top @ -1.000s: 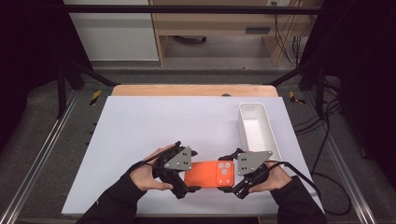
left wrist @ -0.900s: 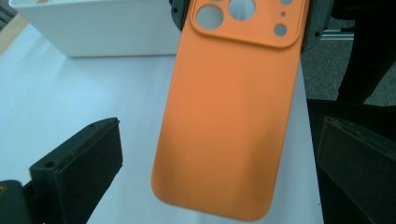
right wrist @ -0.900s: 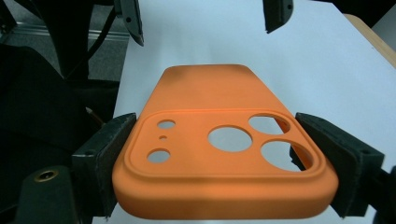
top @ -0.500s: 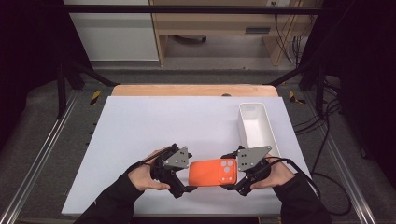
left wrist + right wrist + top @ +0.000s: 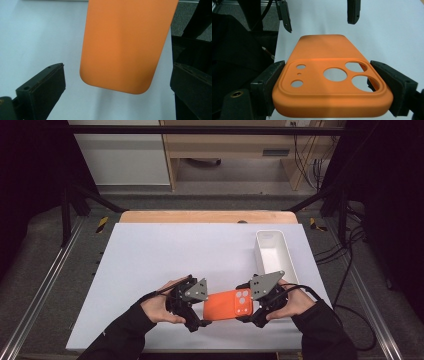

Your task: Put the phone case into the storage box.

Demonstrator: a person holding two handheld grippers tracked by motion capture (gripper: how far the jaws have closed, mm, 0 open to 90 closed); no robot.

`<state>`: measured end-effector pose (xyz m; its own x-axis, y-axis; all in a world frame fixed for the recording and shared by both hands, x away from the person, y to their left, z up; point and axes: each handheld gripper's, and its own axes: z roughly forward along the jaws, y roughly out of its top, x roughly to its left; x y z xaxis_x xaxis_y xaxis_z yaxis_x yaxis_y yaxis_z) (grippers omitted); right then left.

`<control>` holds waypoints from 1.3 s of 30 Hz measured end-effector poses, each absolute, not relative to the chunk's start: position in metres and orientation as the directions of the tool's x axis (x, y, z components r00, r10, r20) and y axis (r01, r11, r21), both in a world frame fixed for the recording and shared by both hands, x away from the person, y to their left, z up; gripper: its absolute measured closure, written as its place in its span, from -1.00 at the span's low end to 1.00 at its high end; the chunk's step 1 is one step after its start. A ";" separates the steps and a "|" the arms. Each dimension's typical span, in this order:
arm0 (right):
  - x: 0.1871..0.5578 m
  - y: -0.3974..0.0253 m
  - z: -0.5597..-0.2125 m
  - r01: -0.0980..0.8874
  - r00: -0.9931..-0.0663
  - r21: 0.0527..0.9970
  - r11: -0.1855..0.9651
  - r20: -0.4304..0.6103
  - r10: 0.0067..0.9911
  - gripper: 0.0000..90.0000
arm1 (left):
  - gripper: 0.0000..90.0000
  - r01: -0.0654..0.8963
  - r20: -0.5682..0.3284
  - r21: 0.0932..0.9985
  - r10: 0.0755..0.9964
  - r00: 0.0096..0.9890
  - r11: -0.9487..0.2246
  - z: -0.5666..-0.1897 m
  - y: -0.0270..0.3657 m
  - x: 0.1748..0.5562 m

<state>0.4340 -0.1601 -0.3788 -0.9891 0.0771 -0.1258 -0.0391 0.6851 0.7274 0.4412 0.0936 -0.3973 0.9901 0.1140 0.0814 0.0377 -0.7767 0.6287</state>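
An orange phone case with camera cut-outs hangs just above the white table top near the front edge. My right gripper is shut on its camera end, and in the right gripper view the pads press both sides of the case. My left gripper is open at the plain end. In the left gripper view the case reaches between the wide-apart jaws of the left gripper without touching either pad. The left gripper is also in the right gripper view beyond the case's far end.
A white rectangular bin, empty as far as I see, stands at the right side of the table, just behind my right hand. A wooden strip borders the table's far edge. Metal rails run along both sides.
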 end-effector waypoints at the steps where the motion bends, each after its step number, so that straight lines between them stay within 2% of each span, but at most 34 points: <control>1: 0.434 -0.160 -0.378 -0.038 -0.990 0.725 0.688 -0.123 0.075 -0.64 | -1.00 0.033 0.084 0.622 0.108 0.991 -0.782 -0.397 0.093 0.441; 17: 0.434 -0.150 -0.373 -0.017 -0.995 0.676 0.737 -0.081 0.052 -0.64 | -1.00 -0.007 0.109 0.543 0.062 0.992 -0.840 -0.392 0.073 0.438; 39: 0.437 -0.138 -0.370 -0.022 -0.994 0.626 0.780 -0.095 0.049 -0.64 | -1.00 -0.029 0.110 0.439 0.022 0.994 -0.898 -0.400 0.049 0.444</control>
<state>0.4365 -0.1379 -0.3697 -0.9942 0.0487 -0.0954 -0.0218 0.7799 0.6255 0.4436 0.0487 -0.4003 0.9937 0.0220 0.1098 -0.0287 -0.8978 0.4394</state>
